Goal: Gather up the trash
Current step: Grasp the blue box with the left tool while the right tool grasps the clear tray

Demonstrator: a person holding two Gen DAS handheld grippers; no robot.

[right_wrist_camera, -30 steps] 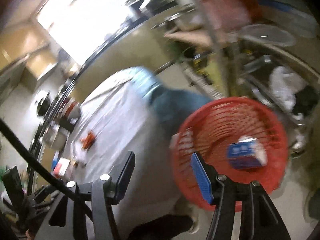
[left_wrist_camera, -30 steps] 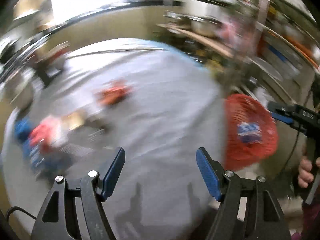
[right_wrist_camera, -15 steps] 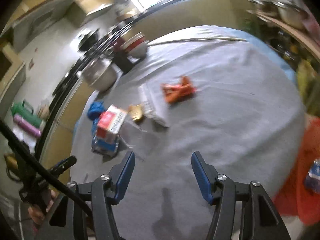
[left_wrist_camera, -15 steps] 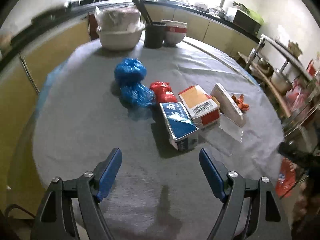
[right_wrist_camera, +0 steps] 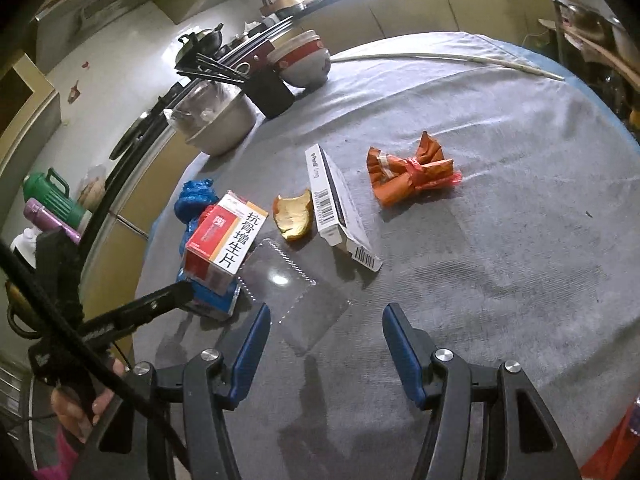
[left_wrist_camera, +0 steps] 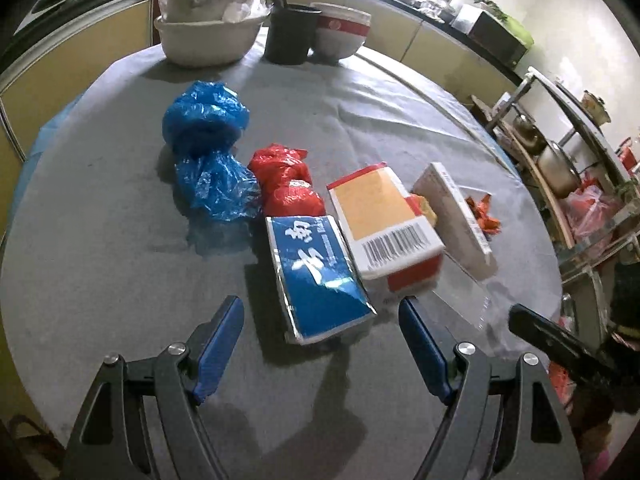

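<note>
The left gripper (left_wrist_camera: 320,340) fills the bottom of the left wrist view with its blue-padded jaws spread wide and nothing between them. It hovers just above the grey tablecloth (left_wrist_camera: 120,260). Right in front of it, in the centre of the frame, lies a blue box (left_wrist_camera: 320,276) with white characters, its near end between the fingertips' line of sight. Touching the blue box on its right side is a red and white box (left_wrist_camera: 384,224) showing a barcode. Further right a long white box (left_wrist_camera: 456,208) lies tilted on its edge, and a crumpled orange wrapper (left_wrist_camera: 482,214) peeks out behind it at centre right. Above the blue box sits a red plastic bag (left_wrist_camera: 288,184), and to its left a blue plastic bag (left_wrist_camera: 208,152), the two bags touching.

At the top of the frame stand a large basin (left_wrist_camera: 204,36), a dark cup (left_wrist_camera: 290,34) and a stack of bowls (left_wrist_camera: 340,32).

The right gripper (right_wrist_camera: 326,344) sits at the bottom of the right wrist view, likewise released and empty. Just ahead of its left finger lies a clear plastic sheet (right_wrist_camera: 288,280) flat on the cloth. A piece of orange peel (right_wrist_camera: 294,214) rests between the red and white box (right_wrist_camera: 224,240) and the long white box (right_wrist_camera: 336,208). The orange wrapper (right_wrist_camera: 412,172) lies alone, right of centre.
</note>
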